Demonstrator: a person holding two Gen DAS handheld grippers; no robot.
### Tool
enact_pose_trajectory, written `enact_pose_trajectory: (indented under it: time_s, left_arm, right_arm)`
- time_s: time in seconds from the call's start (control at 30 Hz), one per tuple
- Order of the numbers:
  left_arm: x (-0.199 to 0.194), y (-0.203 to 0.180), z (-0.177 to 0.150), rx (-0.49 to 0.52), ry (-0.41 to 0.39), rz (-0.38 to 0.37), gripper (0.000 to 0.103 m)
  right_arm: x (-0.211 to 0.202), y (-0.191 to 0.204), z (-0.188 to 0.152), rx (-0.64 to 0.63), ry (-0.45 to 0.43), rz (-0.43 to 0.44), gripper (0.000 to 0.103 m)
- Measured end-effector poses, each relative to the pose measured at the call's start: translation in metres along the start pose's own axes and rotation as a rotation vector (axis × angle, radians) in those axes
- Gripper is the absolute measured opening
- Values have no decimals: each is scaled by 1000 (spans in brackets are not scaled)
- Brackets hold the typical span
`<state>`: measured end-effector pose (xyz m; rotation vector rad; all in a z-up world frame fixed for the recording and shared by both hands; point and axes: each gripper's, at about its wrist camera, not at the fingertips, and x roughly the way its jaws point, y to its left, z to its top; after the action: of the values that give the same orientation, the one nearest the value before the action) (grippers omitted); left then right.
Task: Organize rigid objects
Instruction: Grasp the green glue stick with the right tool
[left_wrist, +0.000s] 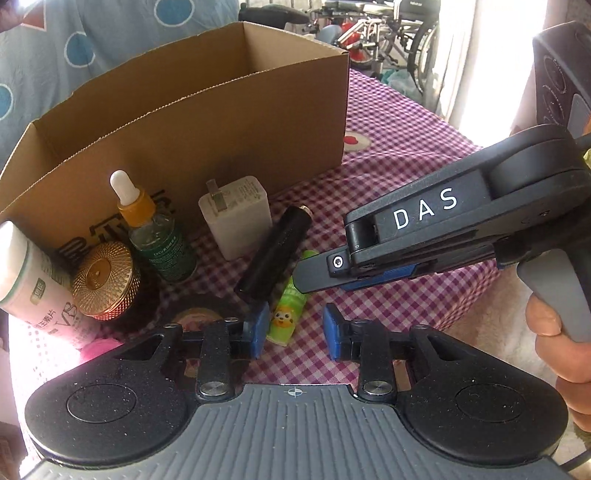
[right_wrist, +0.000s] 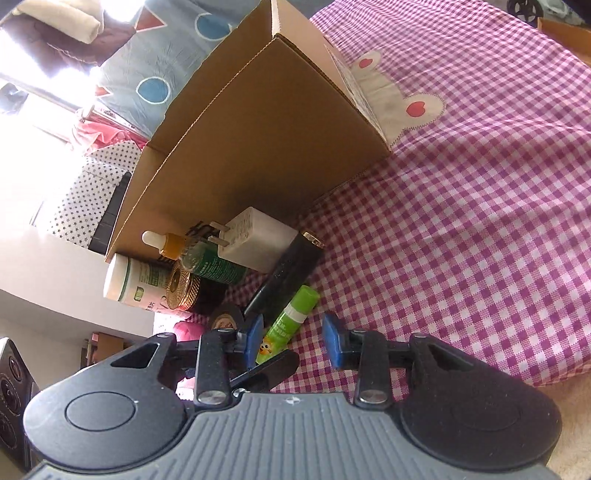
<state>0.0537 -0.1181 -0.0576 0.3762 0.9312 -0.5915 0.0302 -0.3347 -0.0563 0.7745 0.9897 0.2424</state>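
Cardboard box (left_wrist: 207, 122) stands open on the checked cloth (right_wrist: 461, 221), small items clustered against its front wall. Pick step: right gripper (right_wrist: 291, 341) and left gripper (left_wrist: 291, 332), fingers spread, empty, both near the green glue stick (right_wrist: 290, 321). Next: straddle it, close, lift into box.

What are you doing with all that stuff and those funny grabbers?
A person holds a grabber in each hand, tidying small things lying in front of a cardboard box on a checked cloth. Both the left gripper and the right gripper are open and hold nothing. Both point at a green glue stick lying beside a black tube. A white charger and a dropper bottle wait nearby.
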Motion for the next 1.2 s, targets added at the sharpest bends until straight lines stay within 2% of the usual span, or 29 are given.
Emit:
enact_pose_trajectory:
  time_s: [0.07,0.17,0.27,0.33,0.37,0.6,0.77,0.9,1.0,1.2]
  left_arm:
    - [5,1,1,-11,23,-22,26]
    - [7,3,4,-44,31,-76,26]
    - [9,1,6,-29,7,-40,26]
    - [10,1,5,-33,1,-51,26]
    - [11,0,4,-33,-5,-58,26]
    - [6,0,-1,-56,-43,-87,27]
    - [6,1,-5,-65,-80,-93,27]
    - [6,4,-4,-93,-79,-121,27]
    - [3,6,-3,-112,-88,-142,27]
    - [-17,3,2,-97,-131,-136,27]
  right_arm:
    - [4,0,4,0,3,11,36]
    - [6,4,9,-37,-5,-7,35]
    - [9,14,10,-106,-4,-41,34]
    - [11,25,8,-178,-6,-84,29]
    - [13,30,6,-216,-8,-111,23]
    - [19,54,-4,-346,2,-175,23]
    - [18,48,-3,-317,3,-148,21]
    - [15,37,-3,-250,0,-111,16]
    - [10,36,-5,-240,-19,-114,16]
    - [-9,42,-10,-240,-77,-91,16]
